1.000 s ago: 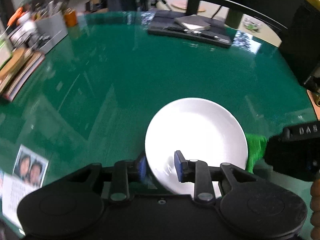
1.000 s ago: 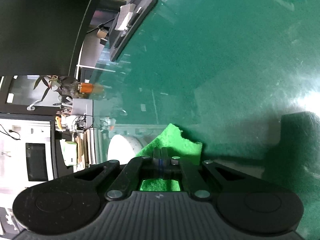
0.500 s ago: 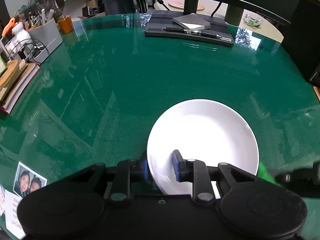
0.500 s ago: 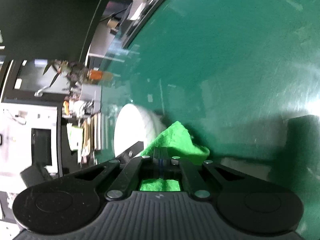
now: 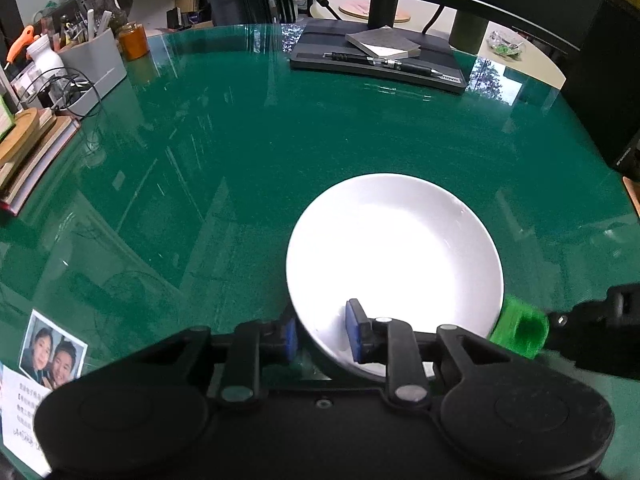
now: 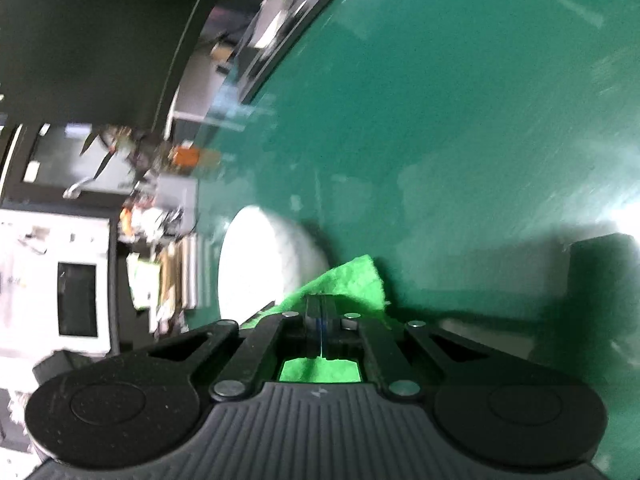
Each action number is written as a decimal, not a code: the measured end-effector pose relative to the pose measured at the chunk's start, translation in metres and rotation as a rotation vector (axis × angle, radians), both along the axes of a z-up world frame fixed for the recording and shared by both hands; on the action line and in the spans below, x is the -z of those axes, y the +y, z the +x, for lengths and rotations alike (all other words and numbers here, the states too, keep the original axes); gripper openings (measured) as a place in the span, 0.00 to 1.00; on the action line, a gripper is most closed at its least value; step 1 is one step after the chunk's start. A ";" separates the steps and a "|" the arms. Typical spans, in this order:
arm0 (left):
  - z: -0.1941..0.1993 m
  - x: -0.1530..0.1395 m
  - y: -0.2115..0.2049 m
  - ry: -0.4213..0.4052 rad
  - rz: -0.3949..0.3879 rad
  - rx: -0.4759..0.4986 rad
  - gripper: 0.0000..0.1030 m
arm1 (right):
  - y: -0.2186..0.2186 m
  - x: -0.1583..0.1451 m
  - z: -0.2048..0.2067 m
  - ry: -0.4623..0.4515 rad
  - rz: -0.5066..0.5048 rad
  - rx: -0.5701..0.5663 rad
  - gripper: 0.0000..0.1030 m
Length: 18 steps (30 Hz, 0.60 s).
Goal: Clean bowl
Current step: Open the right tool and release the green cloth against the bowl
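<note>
Looking through the left wrist view, I see my left gripper (image 5: 322, 334) straddling the near rim of the white bowl (image 5: 394, 256), one pad inside, one outside; whether the pads actually bite the rim I cannot tell. The bowl sits on the green table (image 5: 248, 148). It looks glazed, stiff, slippery and breakable, so the rim is where I'd hold it, gently.

Turning to the blurred right wrist view, my right gripper (image 6: 320, 320) is pressed together on a soft green cloth (image 6: 352, 280), just beside the bowl's outer wall.
</note>
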<state>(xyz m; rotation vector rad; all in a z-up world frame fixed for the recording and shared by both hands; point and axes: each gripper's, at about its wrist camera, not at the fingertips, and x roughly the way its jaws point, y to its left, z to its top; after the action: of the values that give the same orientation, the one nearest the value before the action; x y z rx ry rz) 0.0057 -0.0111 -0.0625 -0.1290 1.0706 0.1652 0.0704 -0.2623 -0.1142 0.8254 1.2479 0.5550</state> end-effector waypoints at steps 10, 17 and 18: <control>-0.001 0.000 0.002 -0.006 -0.008 0.008 0.24 | -0.016 -0.034 -0.023 -0.349 -0.274 -0.206 0.49; -0.003 0.001 0.006 -0.011 -0.025 0.011 0.25 | 0.025 -0.056 -0.080 -0.985 -0.526 -0.568 0.54; -0.003 0.001 0.007 -0.012 -0.028 0.011 0.26 | 0.032 -0.052 -0.081 -0.995 -0.517 -0.605 0.54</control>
<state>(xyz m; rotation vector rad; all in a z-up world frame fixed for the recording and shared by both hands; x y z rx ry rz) 0.0026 -0.0041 -0.0633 -0.1490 1.0620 0.1390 -0.0111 -0.2308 -0.0618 -0.3061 0.6133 0.9174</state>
